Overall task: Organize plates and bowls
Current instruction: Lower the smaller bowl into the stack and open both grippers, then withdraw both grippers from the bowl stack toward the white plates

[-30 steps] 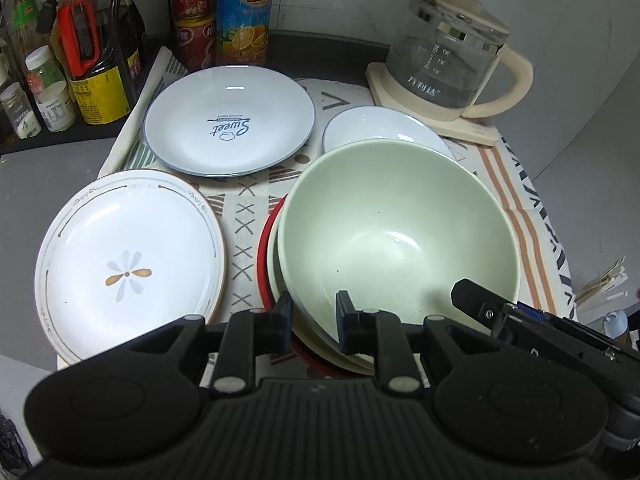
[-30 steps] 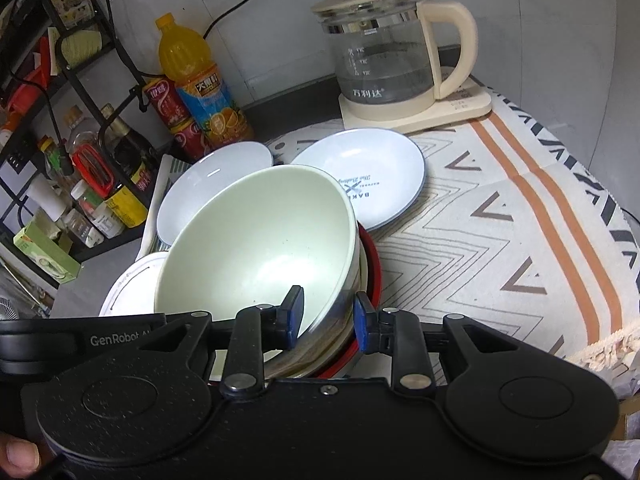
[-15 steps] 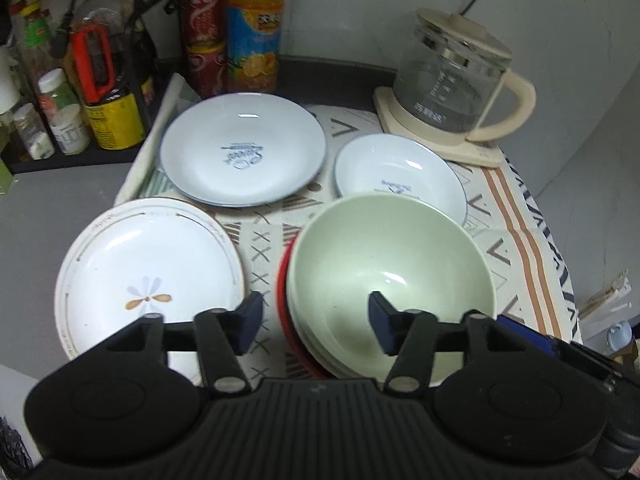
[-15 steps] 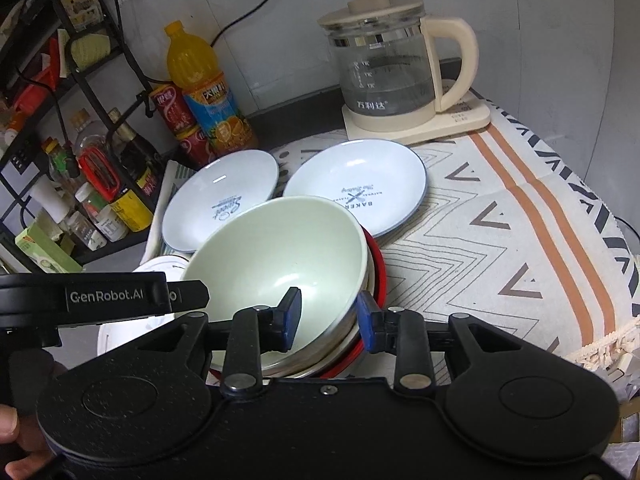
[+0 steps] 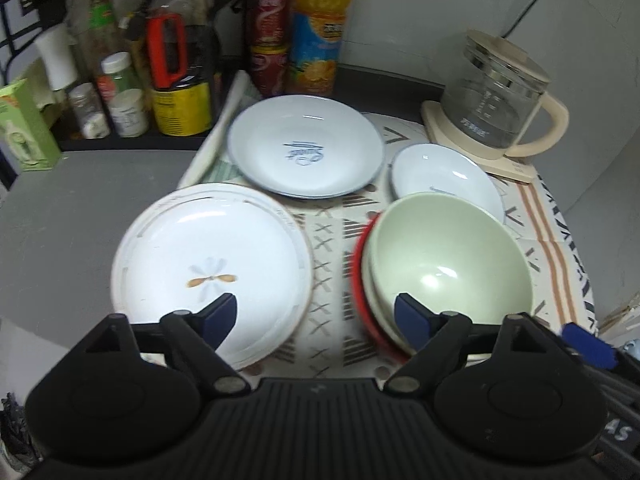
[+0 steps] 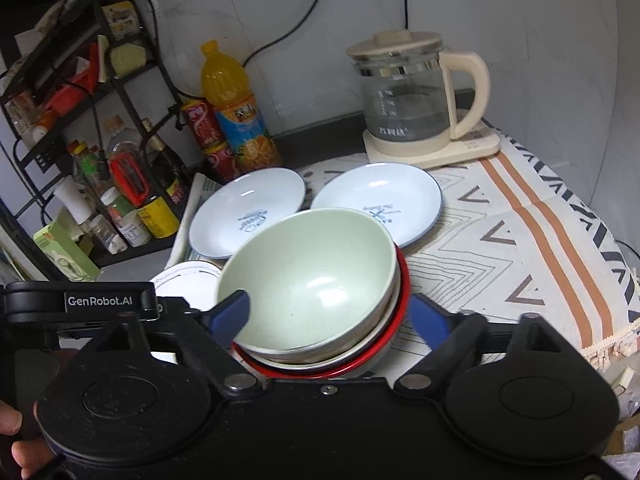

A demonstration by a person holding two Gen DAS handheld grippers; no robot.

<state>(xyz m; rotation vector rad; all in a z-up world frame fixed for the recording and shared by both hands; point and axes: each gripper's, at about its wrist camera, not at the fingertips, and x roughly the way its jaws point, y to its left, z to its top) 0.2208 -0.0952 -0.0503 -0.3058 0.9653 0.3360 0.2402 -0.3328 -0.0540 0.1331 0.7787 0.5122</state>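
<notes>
A pale green bowl (image 5: 448, 260) sits on top of a stack of bowls with a red-rimmed one (image 5: 360, 280) at the bottom; the green bowl also shows in the right wrist view (image 6: 316, 276). A white plate with a flower (image 5: 208, 264) lies to its left. Two light blue plates (image 5: 306, 146) (image 5: 444, 176) lie behind. My left gripper (image 5: 316, 320) is open and empty, above the gap between flower plate and stack. My right gripper (image 6: 332, 316) is open, its fingers either side of the stack's near rim, holding nothing.
A glass kettle (image 6: 412, 96) on its base stands at the back right. An orange drink bottle (image 6: 236, 112), red cans (image 6: 204, 132) and a rack of jars and bottles (image 6: 100, 184) line the back left. A patterned cloth (image 6: 520, 240) covers the table, edge at right.
Both grippers have opened and let go of the green bowl, which now rests on the stack. Both have drawn back and up from it.
</notes>
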